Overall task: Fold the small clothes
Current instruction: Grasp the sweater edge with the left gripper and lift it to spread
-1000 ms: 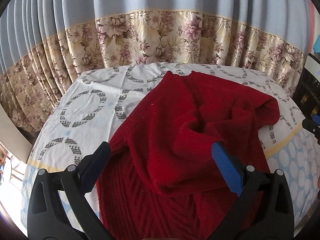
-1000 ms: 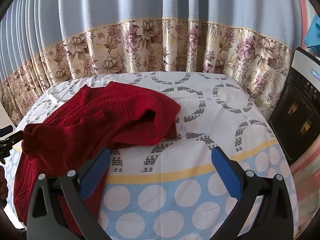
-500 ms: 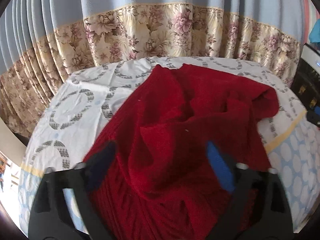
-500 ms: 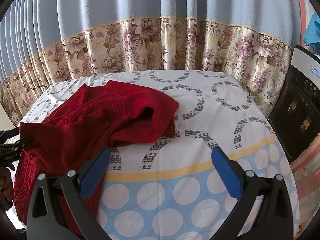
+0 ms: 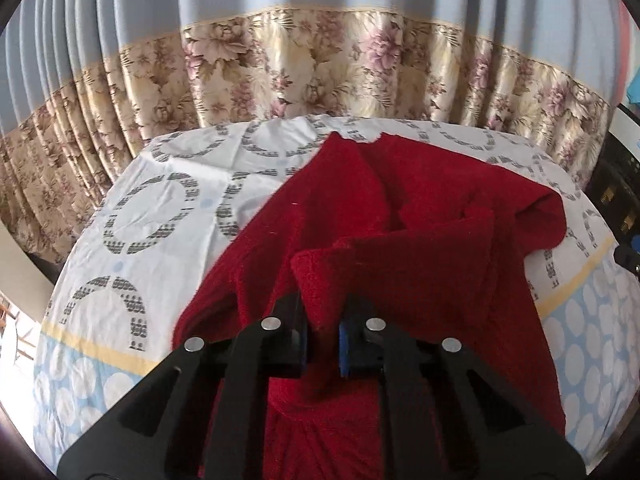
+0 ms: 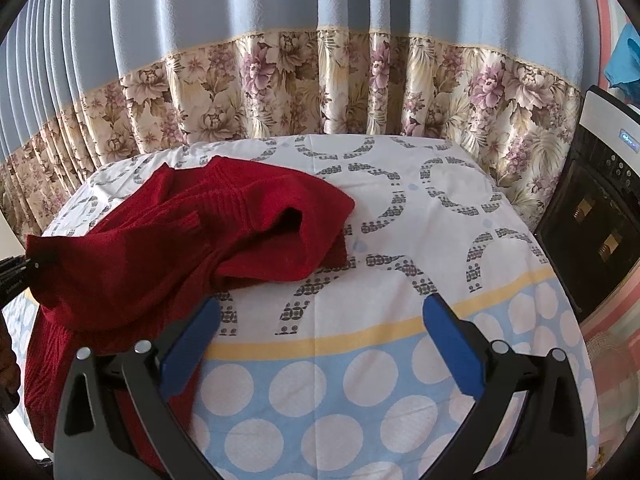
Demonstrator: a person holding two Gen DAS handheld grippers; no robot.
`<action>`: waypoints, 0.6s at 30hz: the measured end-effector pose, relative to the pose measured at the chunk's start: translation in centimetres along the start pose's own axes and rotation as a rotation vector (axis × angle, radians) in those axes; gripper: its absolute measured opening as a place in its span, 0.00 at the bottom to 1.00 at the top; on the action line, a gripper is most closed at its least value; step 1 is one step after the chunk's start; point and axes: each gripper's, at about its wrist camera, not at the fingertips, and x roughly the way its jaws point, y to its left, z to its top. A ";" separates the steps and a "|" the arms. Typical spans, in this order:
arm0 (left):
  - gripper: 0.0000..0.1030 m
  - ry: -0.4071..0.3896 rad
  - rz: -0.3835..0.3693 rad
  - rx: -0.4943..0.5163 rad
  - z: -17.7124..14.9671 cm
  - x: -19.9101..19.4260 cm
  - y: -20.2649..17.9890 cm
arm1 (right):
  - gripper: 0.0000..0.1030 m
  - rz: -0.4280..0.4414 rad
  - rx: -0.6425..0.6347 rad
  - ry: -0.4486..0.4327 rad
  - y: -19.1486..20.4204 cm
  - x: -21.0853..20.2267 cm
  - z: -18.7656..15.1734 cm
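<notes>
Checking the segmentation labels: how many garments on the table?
1. A red sweater lies crumpled on the left part of the patterned tablecloth, a fold pinched in the left gripper. Anything beneath it is hidden.

Patterned sheet point(image 6: 400, 280), floral curtain point(image 6: 320, 80), black appliance point(image 6: 592, 220).

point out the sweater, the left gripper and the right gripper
sweater point(image 6: 256, 216): right wrist view, upper folded body
left gripper point(image 5: 322, 332): left wrist view, between fingertips pinching fabric
right gripper point(image 6: 320, 344): right wrist view, gap between open fingertips
</notes>
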 end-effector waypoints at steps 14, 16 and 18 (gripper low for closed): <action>0.10 -0.044 0.171 -0.030 2.7 0.9 6.1 | 0.98 -0.033 -0.076 0.004 1.4 2.2 2.0; 0.10 -0.052 0.226 -0.039 3.5 1.4 8.4 | 0.98 -0.034 -0.098 -0.004 1.6 2.9 3.0; 0.10 -0.054 0.278 -0.054 4.5 1.9 10.6 | 0.98 -0.034 -0.118 -0.017 1.7 3.9 4.1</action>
